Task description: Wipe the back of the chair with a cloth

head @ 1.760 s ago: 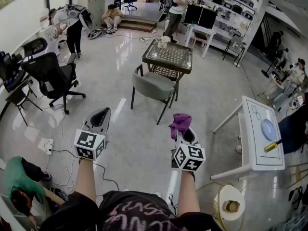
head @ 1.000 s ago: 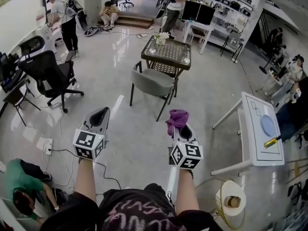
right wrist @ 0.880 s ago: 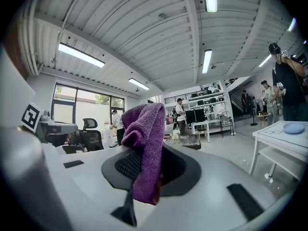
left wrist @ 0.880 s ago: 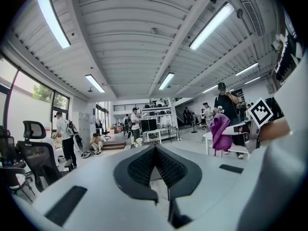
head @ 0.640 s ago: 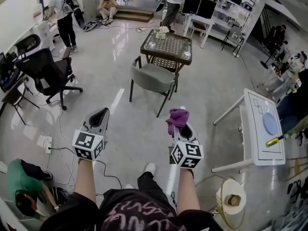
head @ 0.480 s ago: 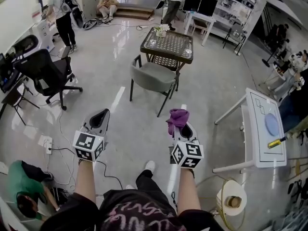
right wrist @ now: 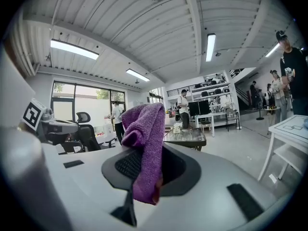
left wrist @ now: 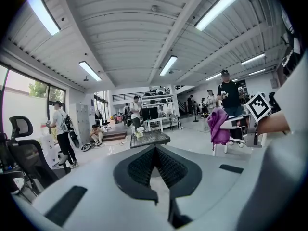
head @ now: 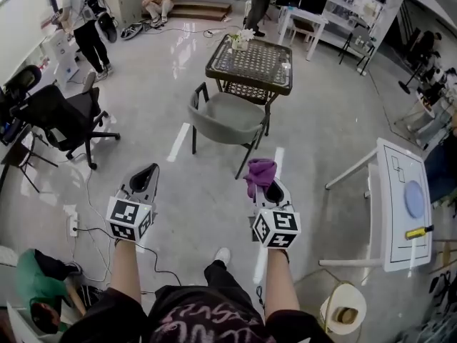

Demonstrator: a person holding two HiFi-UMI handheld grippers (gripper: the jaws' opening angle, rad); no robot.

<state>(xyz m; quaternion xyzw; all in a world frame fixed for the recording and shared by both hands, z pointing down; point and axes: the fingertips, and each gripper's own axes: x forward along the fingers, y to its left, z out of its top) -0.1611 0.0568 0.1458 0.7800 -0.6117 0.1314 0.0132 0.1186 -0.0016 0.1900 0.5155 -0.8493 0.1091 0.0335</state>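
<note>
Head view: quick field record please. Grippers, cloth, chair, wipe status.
left gripper: fingers together, nothing between them
right gripper: shut on the purple cloth, which drapes over its fingers
chair: grey, upright, ahead of both grippers, pulled up to the table
contact: purple cloth apart from chair, bare floor between them
wipe status: not yet begun

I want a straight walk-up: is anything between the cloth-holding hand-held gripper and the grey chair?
Nothing visible does. Only floor lies between the right hand-held gripper, shut on the purple cloth, and the grey chair.
</note>
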